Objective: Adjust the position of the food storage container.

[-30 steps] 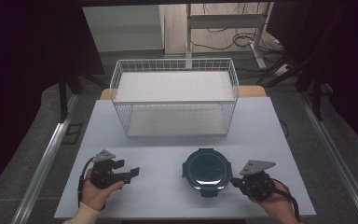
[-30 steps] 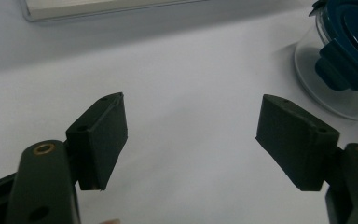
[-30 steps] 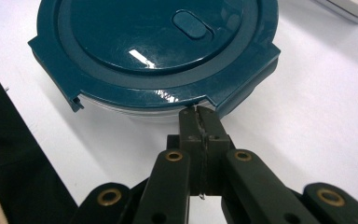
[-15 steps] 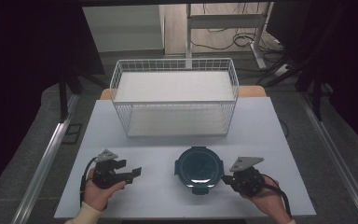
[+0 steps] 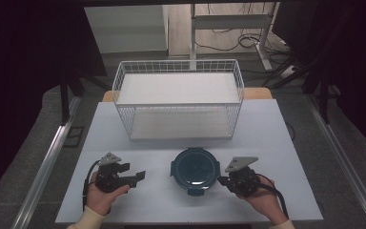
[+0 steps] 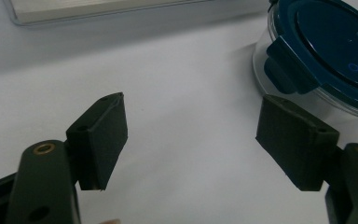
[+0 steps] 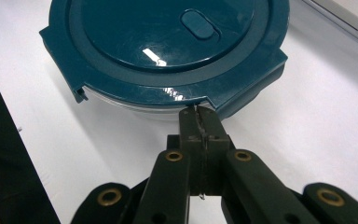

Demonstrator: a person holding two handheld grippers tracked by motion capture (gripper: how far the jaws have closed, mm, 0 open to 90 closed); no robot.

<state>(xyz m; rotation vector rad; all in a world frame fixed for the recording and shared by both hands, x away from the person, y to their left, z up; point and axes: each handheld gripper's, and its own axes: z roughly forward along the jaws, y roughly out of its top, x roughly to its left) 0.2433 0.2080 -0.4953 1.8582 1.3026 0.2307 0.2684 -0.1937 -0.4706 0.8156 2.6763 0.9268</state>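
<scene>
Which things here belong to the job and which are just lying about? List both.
In the job:
- round container with teal lid
- right gripper, shut, tips at the container's rim
- left gripper, open, beside the container

Lying about:
- white wire basket

Bare table [image 5: 267, 138] lies between my container [image 5: 194, 169] and the wire basket [image 5: 178, 102], which blocks the far side.

I've got the lidded container [image 5: 194, 170] sitting on the surface [image 5: 267, 129] near my edge, the wire basket [image 5: 178, 105] behind it. My left gripper [image 5: 138, 175] lies to its left, my right gripper [image 5: 220, 180] at its right side.
</scene>
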